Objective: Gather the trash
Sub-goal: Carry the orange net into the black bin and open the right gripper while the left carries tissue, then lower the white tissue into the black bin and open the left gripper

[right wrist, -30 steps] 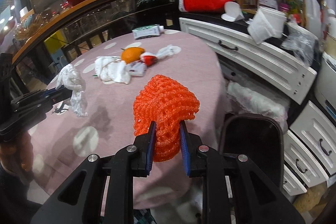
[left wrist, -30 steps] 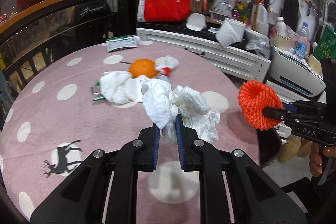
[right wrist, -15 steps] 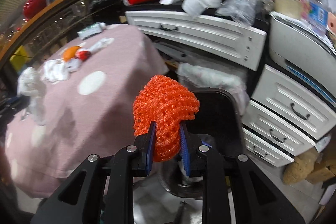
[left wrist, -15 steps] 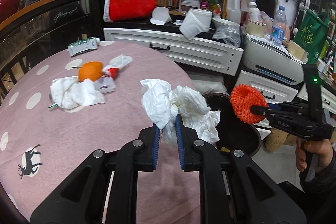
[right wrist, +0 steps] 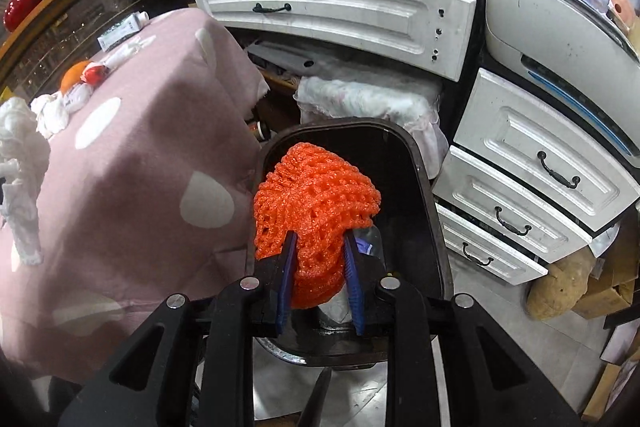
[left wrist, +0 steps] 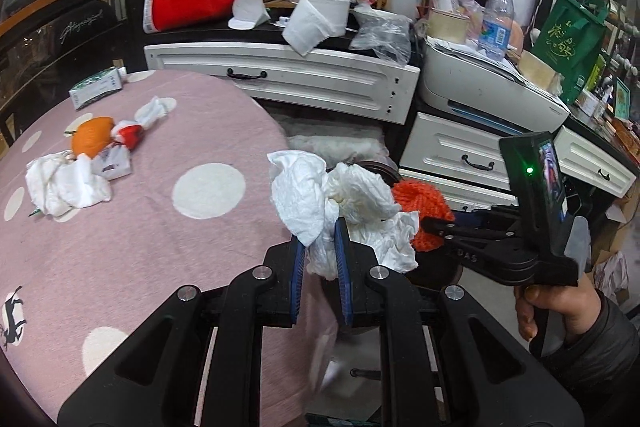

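Hanging over the black bin (right wrist: 420, 187) right of the table (left wrist: 140, 227), an orange foam net (right wrist: 316, 195) is pinched by the right gripper (right wrist: 318, 267), while crumpled tissue (left wrist: 340, 199) is clamped by the left gripper (left wrist: 320, 255).

Left gripper (left wrist: 321, 241): jaws clamped on held material.
Right gripper (right wrist: 319, 255): jaws slightly parted, load gripped, pointed downward.

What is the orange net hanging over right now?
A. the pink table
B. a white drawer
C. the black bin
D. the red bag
C. In the right wrist view, the orange net, pinched in the right hand-held gripper, hangs above the open mouth of the black bin, beside the table, not over it.
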`<state>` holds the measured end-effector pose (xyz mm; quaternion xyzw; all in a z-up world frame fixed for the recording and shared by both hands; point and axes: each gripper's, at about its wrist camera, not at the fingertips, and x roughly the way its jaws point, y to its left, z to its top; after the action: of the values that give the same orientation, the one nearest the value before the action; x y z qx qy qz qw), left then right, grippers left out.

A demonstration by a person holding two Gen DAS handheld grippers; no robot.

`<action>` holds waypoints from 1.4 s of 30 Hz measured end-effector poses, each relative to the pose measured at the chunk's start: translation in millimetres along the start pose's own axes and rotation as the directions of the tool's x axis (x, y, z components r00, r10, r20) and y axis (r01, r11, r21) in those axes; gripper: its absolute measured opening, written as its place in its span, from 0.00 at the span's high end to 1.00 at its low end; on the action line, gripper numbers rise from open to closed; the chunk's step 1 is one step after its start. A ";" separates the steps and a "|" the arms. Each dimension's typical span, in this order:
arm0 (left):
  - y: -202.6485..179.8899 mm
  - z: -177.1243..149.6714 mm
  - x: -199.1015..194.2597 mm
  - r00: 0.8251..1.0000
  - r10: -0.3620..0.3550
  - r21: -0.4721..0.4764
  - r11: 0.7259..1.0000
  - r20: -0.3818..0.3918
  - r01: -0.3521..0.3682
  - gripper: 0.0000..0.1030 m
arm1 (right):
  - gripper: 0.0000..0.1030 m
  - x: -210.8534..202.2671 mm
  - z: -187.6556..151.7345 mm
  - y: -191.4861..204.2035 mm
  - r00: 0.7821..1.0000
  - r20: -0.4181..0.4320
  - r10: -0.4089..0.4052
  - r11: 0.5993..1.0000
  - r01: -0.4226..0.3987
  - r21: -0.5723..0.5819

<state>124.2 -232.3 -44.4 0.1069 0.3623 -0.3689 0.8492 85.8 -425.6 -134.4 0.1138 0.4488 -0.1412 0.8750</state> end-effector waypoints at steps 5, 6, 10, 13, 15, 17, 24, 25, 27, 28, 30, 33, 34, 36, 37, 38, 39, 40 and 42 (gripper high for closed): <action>-16.3 2.1 15.4 1.000 -0.020 0.025 0.999 -0.019 0.020 0.85 | 0.39 11.0 -3.5 -11.5 0.998 -0.036 -0.046 0.998 0.047 0.036; -18.4 2.2 18.0 0.999 -0.024 0.028 0.999 -0.024 0.024 0.85 | 0.37 10.0 -3.8 -14.8 0.998 -0.030 -0.054 0.997 0.055 0.048; -24.5 3.1 30.3 0.998 -0.041 0.029 0.999 -0.048 0.043 0.85 | 0.33 -0.1 -0.5 -23.1 0.996 0.007 -0.092 0.994 0.092 0.058; -29.4 3.9 39.3 0.997 -0.055 0.030 0.998 -0.062 0.057 0.85 | 0.28 -10.1 2.9 -31.5 0.990 0.045 -0.133 0.989 0.130 0.066; -33.8 4.3 46.3 0.996 -0.059 0.037 0.997 -0.071 0.062 0.85 | 0.26 -15.5 5.1 -39.5 0.986 0.061 -0.153 0.985 0.148 0.085; -38.5 3.7 52.5 0.994 -0.066 0.042 0.997 -0.083 0.070 0.85 | 0.25 -20.6 6.9 -49.7 0.983 0.072 -0.166 0.981 0.157 0.114; -57.1 2.3 76.4 0.989 -0.085 0.061 0.994 -0.124 0.093 0.85 | 0.20 -32.9 10.3 -77.2 0.972 0.094 -0.213 0.959 0.189 0.212; -58.6 2.1 79.3 0.988 -0.089 0.063 0.993 -0.130 0.098 0.85 | 0.20 -33.8 10.8 -79.4 0.972 0.097 -0.216 0.957 0.191 0.217; -62.7 2.2 85.5 0.985 -0.097 0.066 0.992 -0.143 0.107 0.85 | 0.19 -35.3 11.7 -82.9 0.970 0.101 -0.221 0.954 0.194 0.227; -65.1 2.0 88.9 0.984 -0.097 0.070 0.992 -0.150 0.109 0.85 | 0.19 -36.0 11.7 -84.6 0.970 0.103 -0.222 0.953 0.194 0.232; -70.2 1.5 96.0 0.982 -0.095 0.082 0.991 -0.162 0.109 0.85 | 0.19 -37.8 11.5 -87.2 0.969 0.108 -0.224 0.951 0.193 0.242; -75.9 0.4 106.4 0.978 -0.098 0.089 0.989 -0.183 0.116 0.85 | 0.19 -39.8 11.3 -91.0 0.966 0.112 -0.231 0.947 0.197 0.253; -77.3 0.5 109.4 0.977 -0.099 0.092 0.989 -0.188 0.118 0.85 | 0.19 -40.4 11.1 -92.4 0.966 0.113 -0.231 0.946 0.196 0.258; -81.2 0.9 116.0 0.975 -0.101 0.103 0.987 -0.196 0.123 0.85 | 0.19 -41.2 10.8 -94.6 0.967 0.112 -0.230 0.944 0.194 0.266; -83.3 0.7 118.9 0.975 -0.099 0.110 0.986 -0.197 0.122 0.85 | 0.19 -41.2 10.7 -95.2 0.967 0.112 -0.230 0.944 0.194 0.268; -85.5 0.4 121.6 0.975 -0.100 0.117 0.985 -0.198 0.124 0.85 | 0.19 -41.5 10.4 -95.5 0.967 0.112 -0.230 0.943 0.193 0.270; -87.6 0.3 123.6 0.974 -0.100 0.122 0.984 -0.202 0.127 0.85 | 0.19 -41.8 10.2 -95.8 0.967 0.112 -0.229 0.943 0.192 0.271; -89.9 -0.4 126.2 0.973 -0.098 0.129 0.983 -0.208 0.127 0.85 | 0.19 -42.1 10.2 -96.1 0.967 0.113 -0.229 0.943 0.191 0.272; -92.6 -1.6 130.3 0.972 -0.096 0.139 0.982 -0.215 0.127 0.84 | 0.19 -42.4 10.3 -96.9 0.967 0.114 -0.229 0.943 0.191 0.274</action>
<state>118.8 -368.4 -128.1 0.1886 0.4252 -0.4295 0.7740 36.1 -513.4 -100.9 0.1687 0.3713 -0.2996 0.8625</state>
